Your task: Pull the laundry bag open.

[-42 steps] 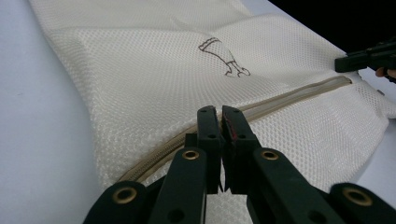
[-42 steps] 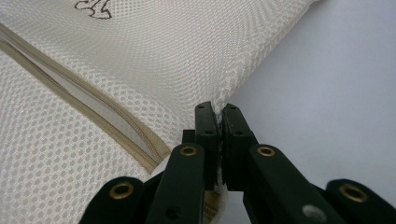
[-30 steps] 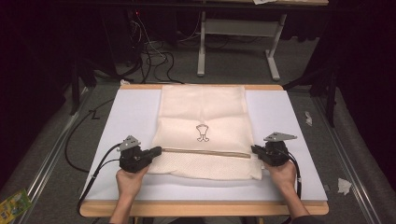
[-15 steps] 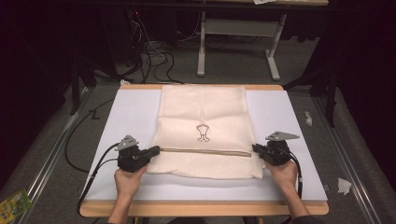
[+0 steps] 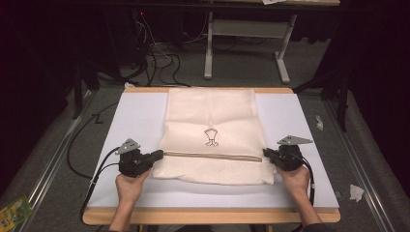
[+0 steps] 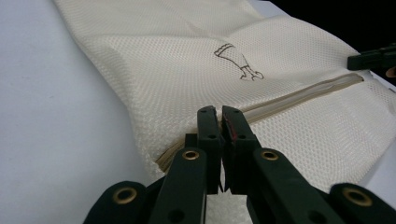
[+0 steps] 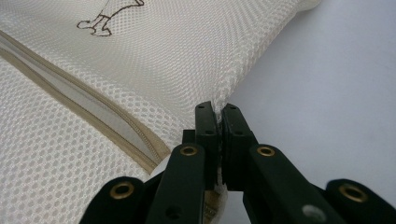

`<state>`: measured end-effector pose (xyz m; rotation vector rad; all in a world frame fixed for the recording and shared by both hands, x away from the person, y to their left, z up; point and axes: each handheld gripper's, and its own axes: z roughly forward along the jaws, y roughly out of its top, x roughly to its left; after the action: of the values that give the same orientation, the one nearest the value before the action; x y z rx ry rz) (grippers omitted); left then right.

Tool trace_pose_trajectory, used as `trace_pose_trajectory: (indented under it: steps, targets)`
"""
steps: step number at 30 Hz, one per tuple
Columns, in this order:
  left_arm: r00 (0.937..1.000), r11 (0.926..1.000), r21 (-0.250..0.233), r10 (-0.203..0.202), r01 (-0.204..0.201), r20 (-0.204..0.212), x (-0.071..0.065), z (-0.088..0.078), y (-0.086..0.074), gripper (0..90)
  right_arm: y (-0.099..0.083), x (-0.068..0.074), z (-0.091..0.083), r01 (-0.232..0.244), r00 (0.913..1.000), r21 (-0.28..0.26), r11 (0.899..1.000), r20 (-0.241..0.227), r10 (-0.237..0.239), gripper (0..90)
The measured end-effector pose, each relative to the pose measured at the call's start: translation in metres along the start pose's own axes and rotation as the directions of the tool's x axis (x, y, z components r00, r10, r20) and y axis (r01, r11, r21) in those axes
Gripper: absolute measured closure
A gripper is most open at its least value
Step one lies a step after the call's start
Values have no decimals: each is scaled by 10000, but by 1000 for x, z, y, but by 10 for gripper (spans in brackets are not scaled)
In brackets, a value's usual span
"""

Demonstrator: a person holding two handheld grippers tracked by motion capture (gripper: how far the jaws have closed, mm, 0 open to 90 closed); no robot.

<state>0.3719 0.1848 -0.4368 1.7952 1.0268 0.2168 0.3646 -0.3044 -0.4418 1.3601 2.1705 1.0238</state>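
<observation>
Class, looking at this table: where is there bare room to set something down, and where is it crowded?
Free: the white mat left of the mesh bag, the strip right of it, and the band along the near edge. Crowded: the bag's two sides at the zip, where the left claw and right claw pinch it.

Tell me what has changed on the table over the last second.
Nothing visibly changed. The left gripper and the right gripper stay shut on the side edges of the cream mesh bag, at the ends of its zipper, and the bag lies flat on the white mat as before.
</observation>
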Motion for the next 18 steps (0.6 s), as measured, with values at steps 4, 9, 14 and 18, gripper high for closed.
trace_pose_trajectory:
  steps: [4,9,14,18]
  targets:
    - [10000,10000,4,-65,65,29,2,-2,0,870,-1,-2,-2,18,10000,20,10000,49,-18,884]
    - [10000,9999,65,-86,86,26,3,0,0,869,0,-3,-3,9,10000,10,10000,82,-9,884]
    - [9999,9999,58,-115,116,-103,5,-3,1,870,1,-3,-5,54,9999,-49,10000,156,-53,884]
    - [9999,9999,115,-100,102,-112,7,-4,1,870,3,-6,-7,55,9998,-112,9999,181,-53,885]
